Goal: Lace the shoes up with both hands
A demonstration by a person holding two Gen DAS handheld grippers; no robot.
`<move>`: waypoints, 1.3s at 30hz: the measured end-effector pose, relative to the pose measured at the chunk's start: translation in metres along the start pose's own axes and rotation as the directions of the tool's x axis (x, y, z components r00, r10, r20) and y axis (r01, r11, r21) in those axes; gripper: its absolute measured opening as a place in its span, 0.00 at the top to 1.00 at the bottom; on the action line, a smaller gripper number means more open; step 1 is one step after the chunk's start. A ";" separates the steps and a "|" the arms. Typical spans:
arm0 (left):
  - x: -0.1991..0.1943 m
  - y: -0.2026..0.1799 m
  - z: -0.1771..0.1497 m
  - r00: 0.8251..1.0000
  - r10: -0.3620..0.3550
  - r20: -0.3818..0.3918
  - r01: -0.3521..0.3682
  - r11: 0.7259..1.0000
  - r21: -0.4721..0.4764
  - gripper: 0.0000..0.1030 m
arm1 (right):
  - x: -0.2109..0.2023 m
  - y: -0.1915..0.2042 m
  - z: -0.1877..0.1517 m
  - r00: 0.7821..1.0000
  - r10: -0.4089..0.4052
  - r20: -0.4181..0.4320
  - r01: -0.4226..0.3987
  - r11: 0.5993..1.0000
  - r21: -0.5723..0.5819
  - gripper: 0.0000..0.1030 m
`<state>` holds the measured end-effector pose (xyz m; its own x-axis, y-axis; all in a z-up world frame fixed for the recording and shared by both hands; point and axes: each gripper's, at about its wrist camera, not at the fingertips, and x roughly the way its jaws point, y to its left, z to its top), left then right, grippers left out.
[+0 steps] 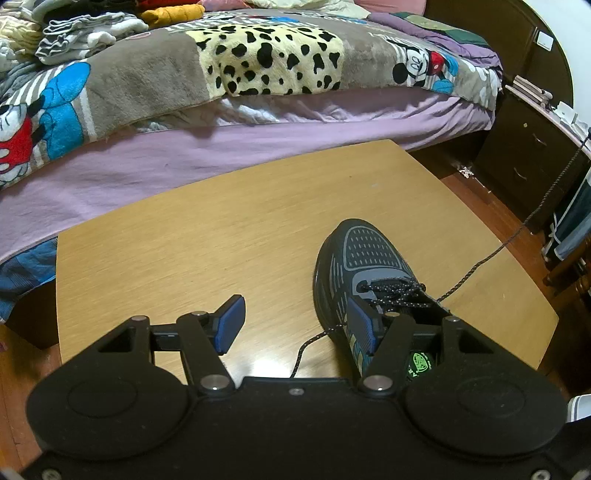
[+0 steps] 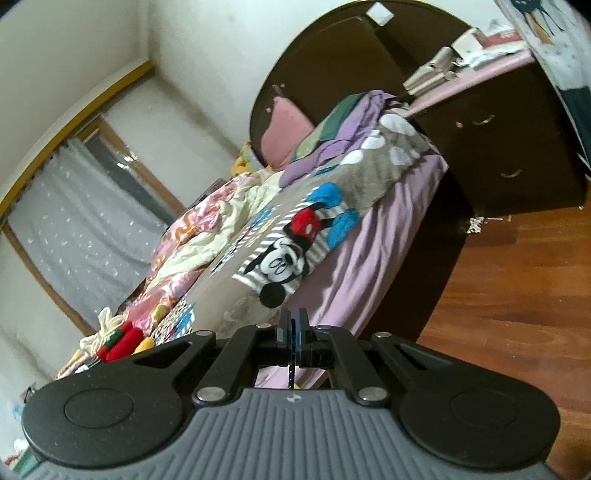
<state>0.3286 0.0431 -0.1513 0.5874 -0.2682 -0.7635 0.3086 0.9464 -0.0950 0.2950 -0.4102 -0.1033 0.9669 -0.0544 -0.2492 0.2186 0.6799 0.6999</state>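
A dark blue-grey sneaker stands on the wooden table, toe pointing toward the bed. My left gripper is open. Its right pad rests at the shoe's collar on the inner side, and its left pad hangs over bare table. One black speckled lace runs taut from the eyelets up to the right and out of view. The other lace end lies slack beside the shoe. In the right wrist view my right gripper is shut on the lace, which hangs below the pads.
A bed with a purple sheet and cartoon blanket lies right behind the table. Folded clothes sit on its left. A dark dresser stands at the right, with wooden floor beside it. The table's right edge is near the shoe.
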 end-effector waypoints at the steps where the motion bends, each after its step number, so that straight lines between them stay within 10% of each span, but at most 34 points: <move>1: 0.000 0.000 0.000 1.000 0.000 0.000 0.000 1.000 0.000 0.42 | 0.000 0.003 -0.001 1.000 0.009 -0.006 -0.009 1.000 -0.006 0.96; 24: -0.078 -0.012 -0.026 0.978 -0.068 0.199 0.097 0.985 -0.140 0.34 | -0.035 0.121 -0.071 0.937 0.238 -0.257 -0.305 0.914 -0.267 0.96; 39: -0.107 -0.092 -0.048 0.935 -0.227 0.273 0.241 0.970 -0.018 0.33 | -0.070 0.161 -0.156 0.737 0.373 -0.563 -0.517 0.848 -0.114 0.96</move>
<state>0.2018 -0.0066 -0.0913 0.6837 -0.5145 -0.5175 0.4277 0.8571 -0.2872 0.2422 -0.1831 -0.0777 0.7205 0.6256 -0.2992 -0.3296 0.6885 0.6459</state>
